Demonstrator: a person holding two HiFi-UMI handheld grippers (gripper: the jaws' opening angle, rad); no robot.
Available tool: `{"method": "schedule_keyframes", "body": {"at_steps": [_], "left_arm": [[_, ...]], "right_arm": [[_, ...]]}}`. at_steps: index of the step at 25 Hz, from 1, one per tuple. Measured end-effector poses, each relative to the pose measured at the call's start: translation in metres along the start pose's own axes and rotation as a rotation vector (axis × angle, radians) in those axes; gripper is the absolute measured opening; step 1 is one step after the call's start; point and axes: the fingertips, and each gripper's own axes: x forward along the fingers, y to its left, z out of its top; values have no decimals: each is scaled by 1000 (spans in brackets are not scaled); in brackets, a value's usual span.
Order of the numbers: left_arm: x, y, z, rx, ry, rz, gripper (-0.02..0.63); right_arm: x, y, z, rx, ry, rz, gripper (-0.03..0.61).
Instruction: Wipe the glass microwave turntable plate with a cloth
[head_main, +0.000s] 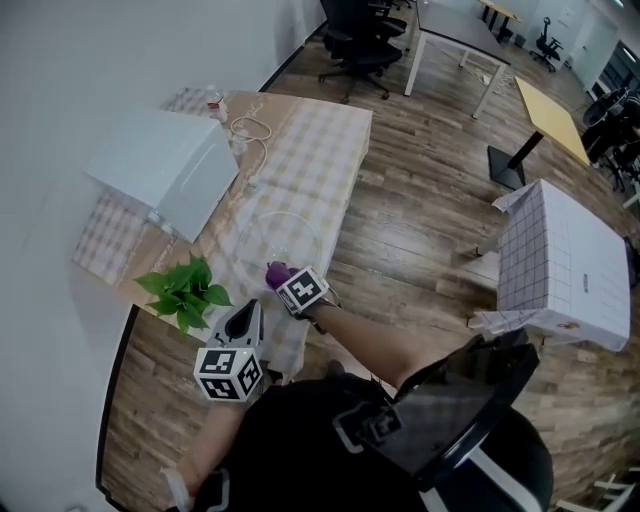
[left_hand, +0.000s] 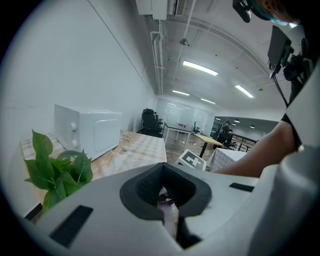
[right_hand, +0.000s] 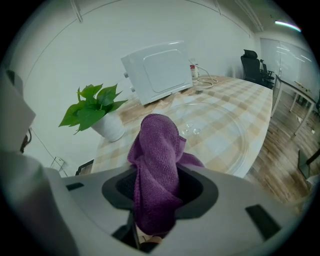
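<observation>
Glass turntable plate (head_main: 283, 235) lies flat on the checked tablecloth (head_main: 322, 150), and the right gripper (head_main: 285, 278) hovers at its 6 o'clock edge! Its jaws are clamped on the purple cloth (right_hand: 157, 165), which bunches up between them, just above the rim. Left gripper (head_main: 243, 322) hangs back at 7 o'clock from the plate, jaws pressed together, nothing held. White microwave (head_main: 170, 170) sits at 10 o'clock, door closed, and the leafy plant (head_main: 185, 290) at 8 o'clock.
</observation>
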Motion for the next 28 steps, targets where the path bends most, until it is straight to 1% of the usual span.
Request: {"method": "schedule_keyframes", "body": {"at_steps": [3, 6, 10, 13, 16, 19, 23, 28], "left_arm": [[0, -1, 4, -8, -16, 6, 3], [2, 1, 9, -11, -33, 20, 3], [1, 1, 20, 48, -50, 39, 2], [2, 1, 30, 39, -70, 31, 3], [4, 3, 38, 29, -78, 15, 3], [4, 2, 48, 28, -103, -1, 2], [2, 1, 57, 46, -121, -4, 3], [10, -1, 71, 53, -148, -33, 3]], "right_arm": [[-17, -3, 6, 27, -69, 17, 178], [-40, -4, 15, 20, -145, 22, 178], [-78, -4, 29, -43, -228, 21, 178], [-113, -5, 42, -61, -309, 12, 178], [-145, -9, 51, -39, -398, -12, 178], [-174, -13, 56, -19, -464, -37, 178], [-212, -8, 67, 1, -551, -19, 178], [-252, -3, 86, -33, -651, -38, 176]]}}
